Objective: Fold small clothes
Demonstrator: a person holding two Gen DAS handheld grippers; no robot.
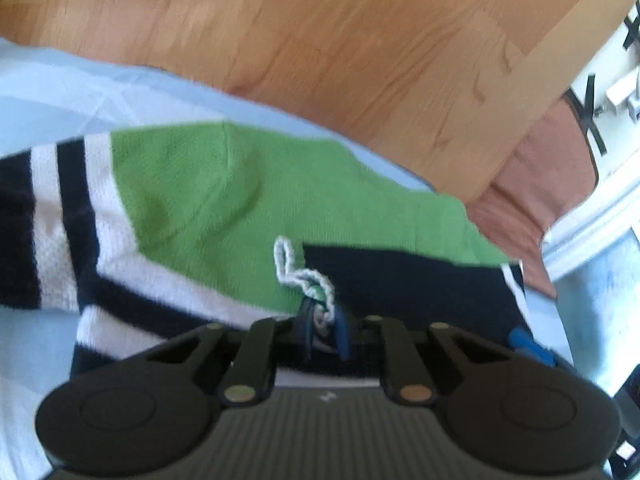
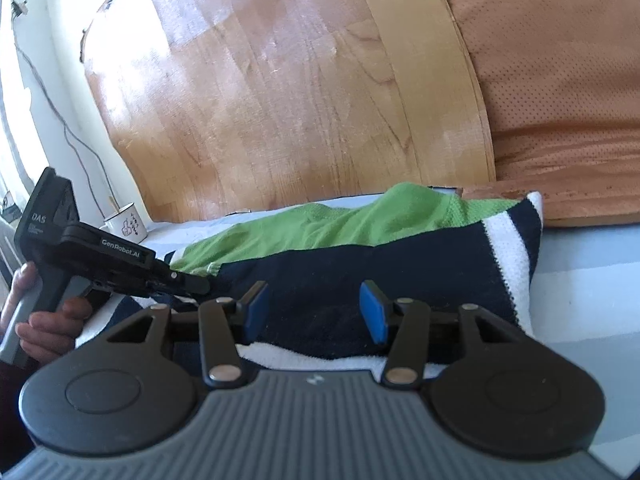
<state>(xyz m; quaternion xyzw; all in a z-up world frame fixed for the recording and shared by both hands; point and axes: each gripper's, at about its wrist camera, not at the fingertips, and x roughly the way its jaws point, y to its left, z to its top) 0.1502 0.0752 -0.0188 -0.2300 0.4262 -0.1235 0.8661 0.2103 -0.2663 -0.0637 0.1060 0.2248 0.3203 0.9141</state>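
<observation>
While the left gripper [image 1: 322,330] pinches the white cord [image 1: 304,276] of the green and navy garment [image 2: 360,240] lying on the pale blue sheet [image 2: 592,264], the right gripper [image 2: 314,312] hangs spread over its navy part; nothing sits between its pads.

There was one striped garment [image 2: 360,248], one white cord [image 1: 304,276], two grippers, left [image 1: 322,332] and right [image 2: 314,312], one mug [image 2: 126,226], one brown cushion [image 2: 560,80] and one hand [image 2: 36,320].

Garment [image 2: 360,252] on the bed sheet [image 2: 592,272], headboard [image 2: 280,100] behind, mug [image 2: 127,225] at left (by the wall), cushion [image 2: 560,92] at right
</observation>
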